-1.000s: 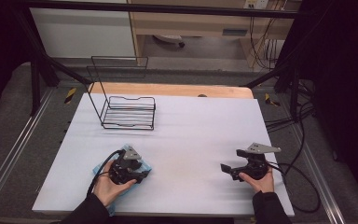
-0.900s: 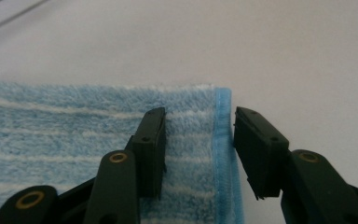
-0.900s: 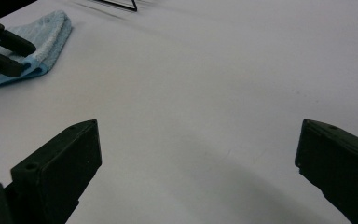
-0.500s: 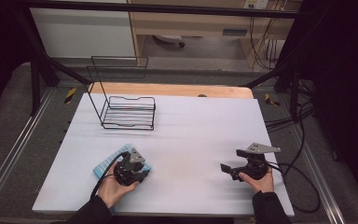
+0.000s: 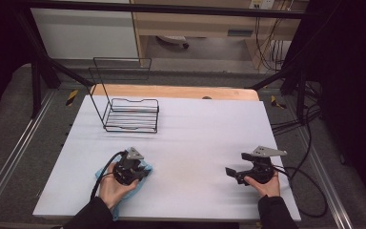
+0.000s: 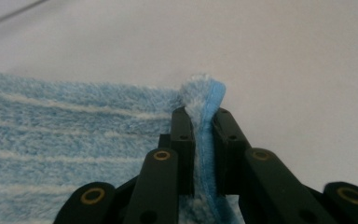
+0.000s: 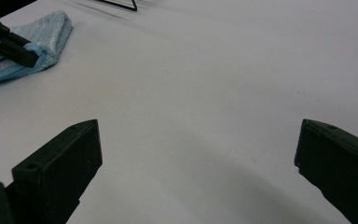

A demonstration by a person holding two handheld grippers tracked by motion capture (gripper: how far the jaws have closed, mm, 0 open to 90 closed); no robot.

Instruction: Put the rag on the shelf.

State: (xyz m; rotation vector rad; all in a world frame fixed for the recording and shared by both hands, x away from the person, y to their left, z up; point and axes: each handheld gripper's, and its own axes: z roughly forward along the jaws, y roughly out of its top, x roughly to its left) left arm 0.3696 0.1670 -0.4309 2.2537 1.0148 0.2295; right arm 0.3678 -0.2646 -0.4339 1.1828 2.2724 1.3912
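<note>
A blue striped terry cloth lies flat on the white table near its front left. My left gripper is shut on the cloth's raised hem; its jaws have just been closing with that fold between them. From above, the left gripper sits on top of the cloth, with a hand behind it. My right gripper stands open over bare table, nothing between its jaws. In the high view the right gripper rests at the front right, pointing left. Its camera also sees the cloth far off.
A black wire rack stands at the back left of the white table. A wooden strip runs along the table's far edge. Cables trail off the table's right side.
The left gripper's jaws have closed onto the cloth's hem and the cloth has bunched slightly under it. The right gripper has not moved.
</note>
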